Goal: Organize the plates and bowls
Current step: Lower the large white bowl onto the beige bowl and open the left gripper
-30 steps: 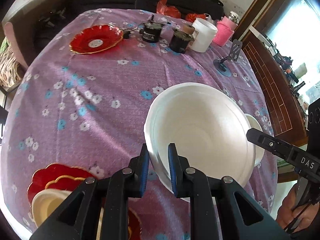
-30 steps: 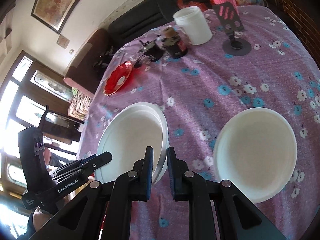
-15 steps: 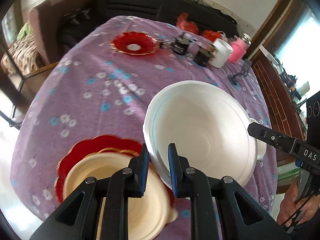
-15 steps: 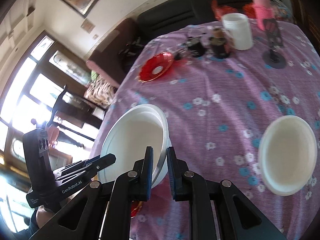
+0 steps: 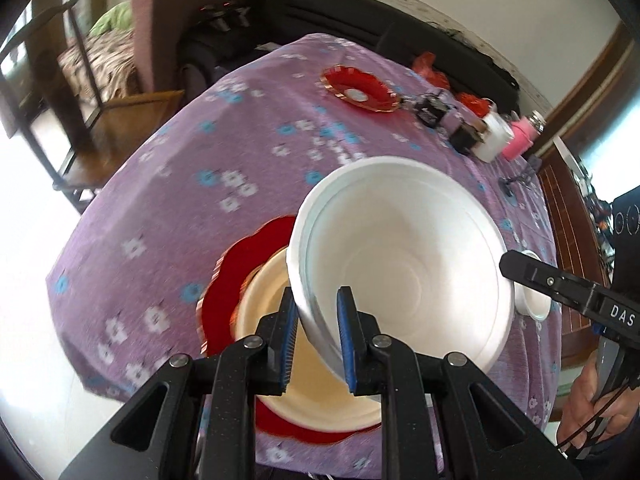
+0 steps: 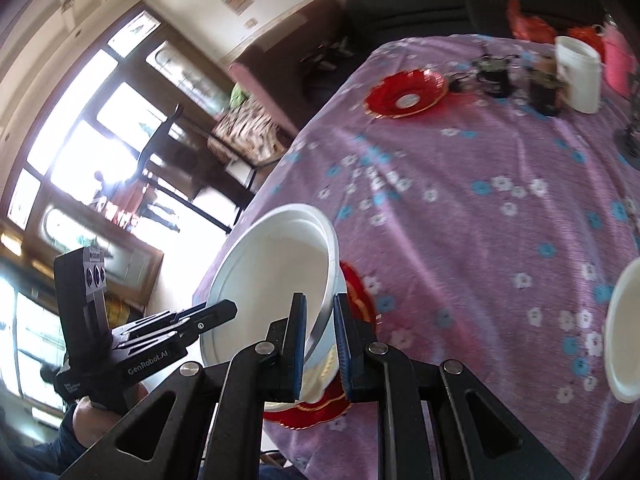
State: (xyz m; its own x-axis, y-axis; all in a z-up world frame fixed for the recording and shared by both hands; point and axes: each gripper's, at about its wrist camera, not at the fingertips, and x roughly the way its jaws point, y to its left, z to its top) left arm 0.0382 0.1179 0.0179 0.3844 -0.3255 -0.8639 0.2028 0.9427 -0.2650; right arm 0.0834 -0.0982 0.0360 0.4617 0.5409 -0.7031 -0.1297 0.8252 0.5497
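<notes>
White bowl (image 5: 404,264): held tilted above the cream plate (image 5: 304,380) (itself on a red scalloped plate (image 5: 236,276)) at the table's 7 o'clock edge.
Left gripper (image 5: 318,344): clamped on the bowl's near rim.
Right gripper (image 6: 320,344): pinching the opposite rim.
Purple floral tablecloth (image 6: 480,200): second white bowl (image 6: 622,332) at 3 o'clock, red dish (image 5: 360,90) at 12.

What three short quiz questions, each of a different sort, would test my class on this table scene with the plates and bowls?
1. True or false: both grippers clamp the rim of the large white bowl.
2. What lies directly under the cream plate?
A. red plate
B. white cup
C. bare cloth
3. Fill in: the left gripper and the right gripper hold the bowl ____ the stack.

Key: 1 true; 2 A, the red plate; 3 above.
</notes>
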